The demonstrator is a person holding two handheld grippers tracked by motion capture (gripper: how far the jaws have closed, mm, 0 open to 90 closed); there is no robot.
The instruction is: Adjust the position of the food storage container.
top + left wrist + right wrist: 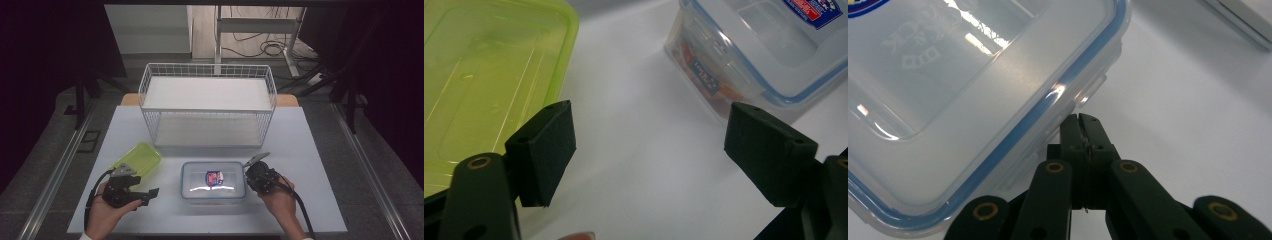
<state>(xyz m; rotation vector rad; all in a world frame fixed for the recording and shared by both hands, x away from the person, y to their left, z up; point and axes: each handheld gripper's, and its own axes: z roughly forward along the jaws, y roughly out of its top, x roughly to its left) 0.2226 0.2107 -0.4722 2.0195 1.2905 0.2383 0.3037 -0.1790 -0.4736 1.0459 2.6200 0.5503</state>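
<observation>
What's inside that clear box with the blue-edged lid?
Through the wall of the clear box, something orange-red and a small labelled packet show. The rest is blurred behind the plastic, so I cannot tell what they are.

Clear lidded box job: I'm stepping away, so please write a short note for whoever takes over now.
Left gripper: open, nothing between the pads, between the green tray and the clear lidded box.
Right gripper: shut, empty, tips at a latch flap on the box's side.
Box sits mid-table, in front of the wire basket.
Done: nothing visibly; lid on.
Left: probably unlatching and opening the box.
</observation>
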